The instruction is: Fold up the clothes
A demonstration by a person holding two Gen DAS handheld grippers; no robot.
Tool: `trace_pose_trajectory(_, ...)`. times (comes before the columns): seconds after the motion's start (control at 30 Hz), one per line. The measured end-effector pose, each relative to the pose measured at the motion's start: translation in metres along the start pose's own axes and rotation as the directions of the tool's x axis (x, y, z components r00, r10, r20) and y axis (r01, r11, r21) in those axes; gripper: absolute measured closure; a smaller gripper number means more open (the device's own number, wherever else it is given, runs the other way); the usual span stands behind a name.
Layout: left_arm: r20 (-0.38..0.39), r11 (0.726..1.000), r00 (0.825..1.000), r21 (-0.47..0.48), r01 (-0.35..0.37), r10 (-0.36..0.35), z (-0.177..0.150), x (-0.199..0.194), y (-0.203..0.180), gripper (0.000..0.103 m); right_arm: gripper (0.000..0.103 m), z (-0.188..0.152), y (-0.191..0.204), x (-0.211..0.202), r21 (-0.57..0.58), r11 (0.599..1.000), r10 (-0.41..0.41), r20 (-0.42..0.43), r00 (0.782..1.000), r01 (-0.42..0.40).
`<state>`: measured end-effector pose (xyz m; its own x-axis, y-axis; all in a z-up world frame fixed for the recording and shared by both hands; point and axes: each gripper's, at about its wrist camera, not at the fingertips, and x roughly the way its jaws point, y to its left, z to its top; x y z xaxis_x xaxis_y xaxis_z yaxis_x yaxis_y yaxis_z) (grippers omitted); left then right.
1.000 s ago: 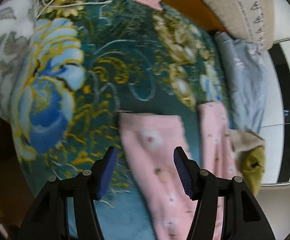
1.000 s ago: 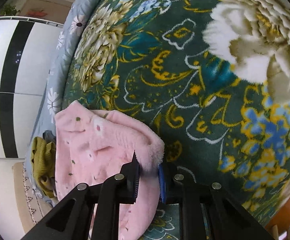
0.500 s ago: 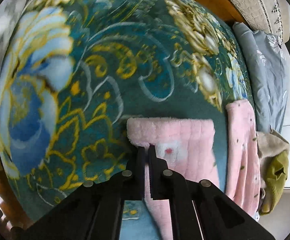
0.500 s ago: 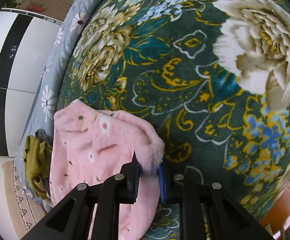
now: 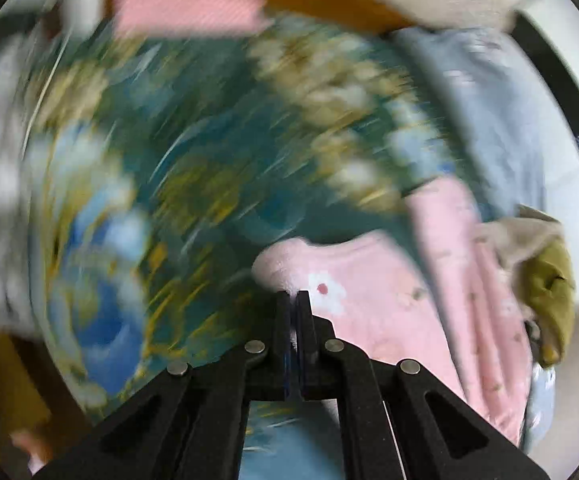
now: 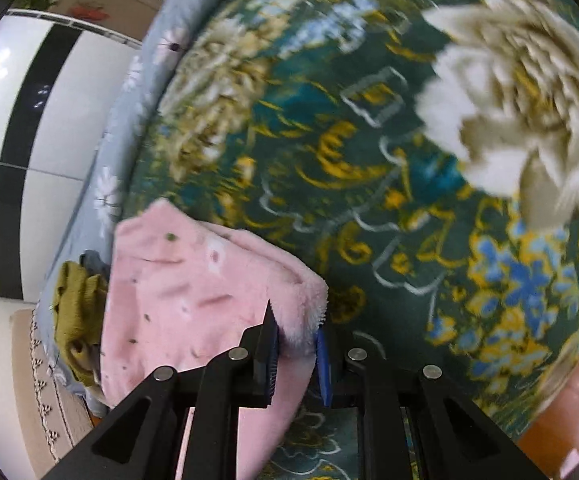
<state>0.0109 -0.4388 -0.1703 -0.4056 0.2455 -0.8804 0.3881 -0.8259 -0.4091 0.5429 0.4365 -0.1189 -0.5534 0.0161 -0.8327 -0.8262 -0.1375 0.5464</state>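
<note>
On floral blanket (image 6: 369,184), pink fleece garment (image 6: 193,288), 2 corners clamped by left gripper (image 5: 294,300), right gripper (image 6: 295,326)

The right tongs (image 6: 295,334) pinch a thick fold of the pink fleece garment (image 6: 193,292) — blue pads pressed into its fluffy edge. It lies on a dark green floral blanket (image 6: 369,160); an olive-green cloth (image 6: 75,312) sits bunched beside it — at the blanket's edge.

Fluffy pink fleece garment (image 6: 193,292) on a plush, matt floral blanket (image 6: 369,152); glossy white cabinet doors (image 6: 49,120)
</note>
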Motion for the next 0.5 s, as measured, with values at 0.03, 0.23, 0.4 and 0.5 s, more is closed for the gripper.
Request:
trace_pose_trajectory(0.03,-0.011,0.999,1.000,-0.051,0.001,-0.001,-0.004,0.006,0.013,0.101,0.086,0.000,0.000,0.001,-0.001,1.000,-0.005,-0.002,1.000,0.005)
trace_pose_trajectory(0.23,-0.028,0.999,0.999,-0.030,-0.045,0.044,-0.006,0.010,0.016,0.101,0.086,0.005,0.004,0.005,-0.023,0.999,-0.041,-0.015,0.999,0.041)
trace_pose_trajectory(0.4,-0.060,0.999,0.998,-0.019,-0.027,0.025,-0.006,0.007,0.018,0.100,0.079,0.006,0.004,0.005,-0.025,0.998,-0.067,-0.030,0.997,0.066)
trace_pose_trajectory(0.5,-0.052,1.000,0.999,-0.004,0.003,-0.003,0.000,-0.003,0.014,0.098,0.058,0.013,0.008,-0.008,-0.041,0.992,-0.115,0.018,0.993,0.116)
